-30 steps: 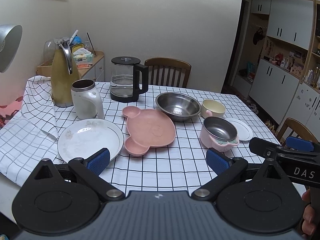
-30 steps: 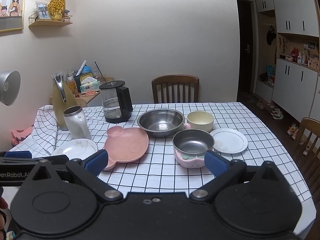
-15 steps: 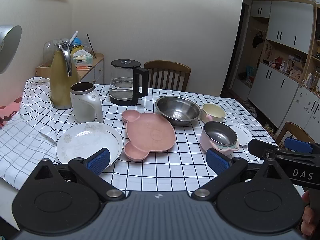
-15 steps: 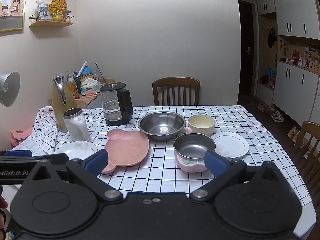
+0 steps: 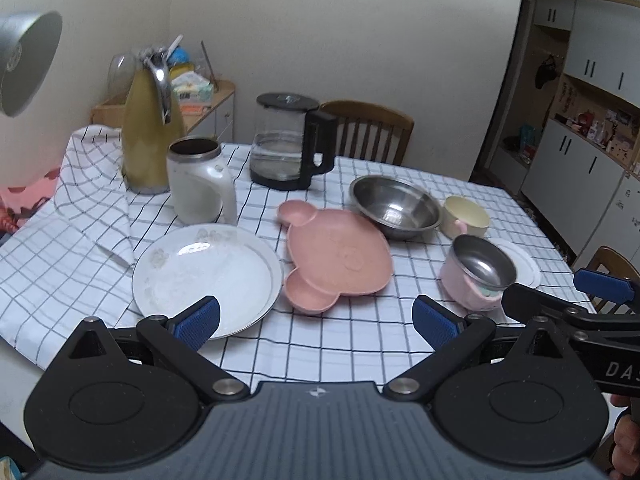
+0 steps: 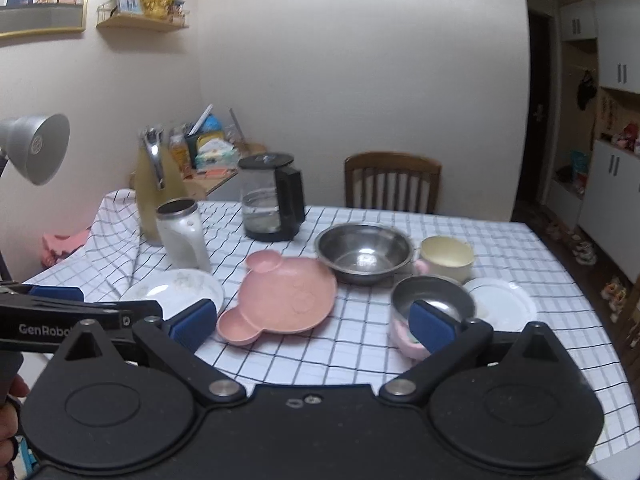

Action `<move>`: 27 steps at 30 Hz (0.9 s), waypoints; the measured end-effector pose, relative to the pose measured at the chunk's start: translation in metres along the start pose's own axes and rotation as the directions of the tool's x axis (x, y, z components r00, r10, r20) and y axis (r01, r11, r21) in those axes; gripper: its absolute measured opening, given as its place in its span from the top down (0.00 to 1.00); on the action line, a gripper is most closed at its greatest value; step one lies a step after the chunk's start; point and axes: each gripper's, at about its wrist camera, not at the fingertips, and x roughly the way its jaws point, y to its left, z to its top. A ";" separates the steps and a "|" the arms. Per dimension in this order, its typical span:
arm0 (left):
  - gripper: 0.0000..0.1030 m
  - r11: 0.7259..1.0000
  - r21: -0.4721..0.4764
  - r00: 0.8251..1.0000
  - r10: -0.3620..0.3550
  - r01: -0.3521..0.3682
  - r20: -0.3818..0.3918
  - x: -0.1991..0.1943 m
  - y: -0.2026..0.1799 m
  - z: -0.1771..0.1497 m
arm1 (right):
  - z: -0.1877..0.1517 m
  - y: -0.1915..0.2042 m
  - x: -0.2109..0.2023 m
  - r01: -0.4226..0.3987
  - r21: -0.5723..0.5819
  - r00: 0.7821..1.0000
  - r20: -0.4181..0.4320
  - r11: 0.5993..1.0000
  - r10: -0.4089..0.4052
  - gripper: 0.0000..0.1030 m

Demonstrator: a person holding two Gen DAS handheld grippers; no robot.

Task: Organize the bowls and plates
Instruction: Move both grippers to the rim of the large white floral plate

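both my claws spread, empty | white plate looks brittle, slick | I'd pinch its near rim

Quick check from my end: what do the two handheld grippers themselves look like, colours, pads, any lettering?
Both look alike: matte black linkage arms with silver pivot pins over round black housings, jaws faced with ribbed blue pads. The left gripper has a grey ribbed base plate; its side reads "GenRobo" in white in the right wrist view. The right gripper has a black base; its side shows "DAS". No cables visible.
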 end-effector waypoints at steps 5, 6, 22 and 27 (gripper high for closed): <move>0.00 0.999 -0.034 0.998 0.040 -0.042 -0.042 0.027 0.036 0.006 | 0.001 0.012 0.031 -0.050 0.013 0.995 -0.087 0.999 0.051 0.01; 0.00 0.998 -0.035 0.997 0.051 -0.053 -0.048 0.033 0.043 0.008 | 0.001 0.016 0.038 -0.061 0.018 0.993 -0.104 0.998 0.062 0.01; 0.01 0.989 -0.010 0.981 0.143 -0.145 -0.131 0.134 0.143 0.045 | -0.013 0.074 0.141 -0.174 0.097 0.929 -0.315 0.980 0.196 0.21; 0.01 0.986 0.020 0.976 0.169 -0.168 -0.140 0.166 0.160 0.063 | -0.016 0.093 0.165 -0.205 0.099 0.912 -0.342 0.974 0.226 0.25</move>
